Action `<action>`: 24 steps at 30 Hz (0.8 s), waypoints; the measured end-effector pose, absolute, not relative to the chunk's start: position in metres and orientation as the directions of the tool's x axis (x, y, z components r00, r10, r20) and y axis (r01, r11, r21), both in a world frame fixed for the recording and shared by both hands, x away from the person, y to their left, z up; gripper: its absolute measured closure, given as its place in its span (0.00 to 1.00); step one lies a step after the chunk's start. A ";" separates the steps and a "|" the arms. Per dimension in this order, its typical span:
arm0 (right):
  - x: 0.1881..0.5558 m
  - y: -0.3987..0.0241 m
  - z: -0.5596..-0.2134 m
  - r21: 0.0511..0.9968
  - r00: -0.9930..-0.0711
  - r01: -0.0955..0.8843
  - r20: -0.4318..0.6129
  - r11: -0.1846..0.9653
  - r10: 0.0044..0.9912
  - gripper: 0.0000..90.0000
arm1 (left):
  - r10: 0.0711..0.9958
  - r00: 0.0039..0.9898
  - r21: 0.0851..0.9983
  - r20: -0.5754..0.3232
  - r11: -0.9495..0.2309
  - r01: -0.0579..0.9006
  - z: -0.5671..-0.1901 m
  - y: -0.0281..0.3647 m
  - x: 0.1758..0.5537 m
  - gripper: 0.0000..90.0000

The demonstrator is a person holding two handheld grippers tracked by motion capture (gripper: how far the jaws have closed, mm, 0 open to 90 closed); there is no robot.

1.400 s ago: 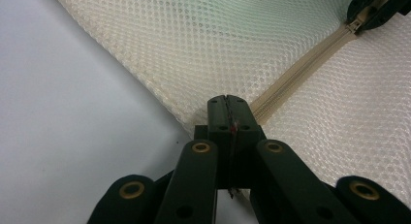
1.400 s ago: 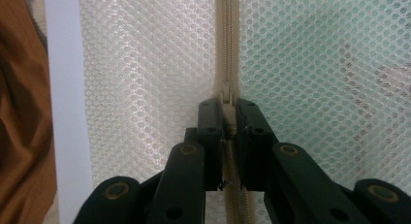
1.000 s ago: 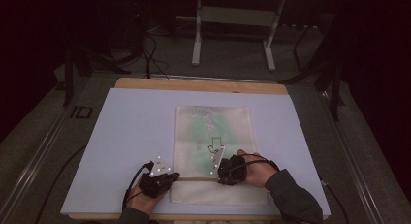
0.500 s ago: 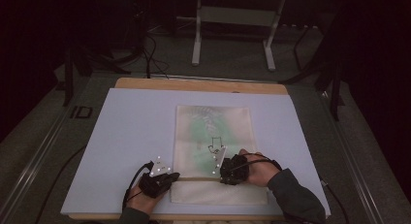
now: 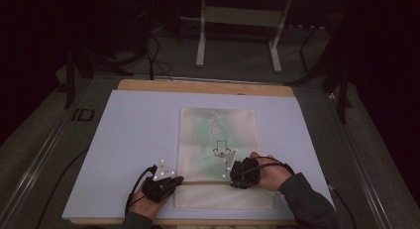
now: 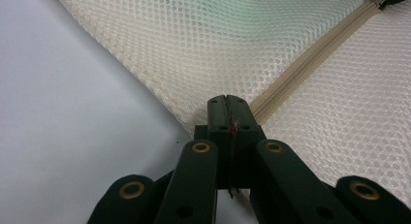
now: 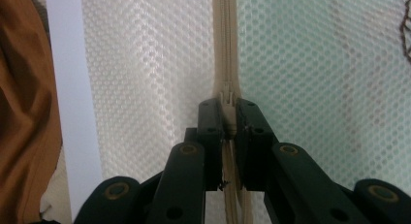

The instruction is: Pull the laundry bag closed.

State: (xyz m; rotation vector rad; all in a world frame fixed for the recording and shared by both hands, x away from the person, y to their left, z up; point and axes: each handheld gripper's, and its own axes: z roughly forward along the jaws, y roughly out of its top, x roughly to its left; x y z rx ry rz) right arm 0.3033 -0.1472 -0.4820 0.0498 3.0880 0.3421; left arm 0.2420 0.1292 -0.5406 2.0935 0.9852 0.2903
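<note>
A cream mesh zipper bag [image 5: 218, 135] with something green inside lies flat on the white board [image 5: 133, 140]. Its beige zipper [image 6: 310, 64] runs across the bag near the front edge. My left gripper [image 5: 174, 182] sits at the bag's left edge; in the left gripper view [image 6: 227, 100] its jaws are pressed together on the mesh where the zipper ends. My right gripper [image 5: 234, 172] is over the zipper farther right. The right gripper view [image 7: 227, 107] has its jaws shut on the zipper pull [image 7: 228, 112], with the zipper [image 7: 225, 40] running straight ahead.
The board rests on a wooden table [image 5: 208, 86] whose front edge is just below my hands. Cables trail from both grippers. A metal stand [image 5: 237, 35] is on the floor beyond the table. Brown cloth [image 7: 24, 112] shows past the board's edge.
My right gripper has crept slightly to the right along the zipper line. The left gripper has stayed put.
</note>
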 end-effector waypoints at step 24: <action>0.306 -0.165 -0.480 0.232 -0.998 0.060 -0.018 0.971 0.066 0.91 | 0.731 0.672 0.739 -0.121 -0.386 0.552 -0.541 0.129 0.242 0.99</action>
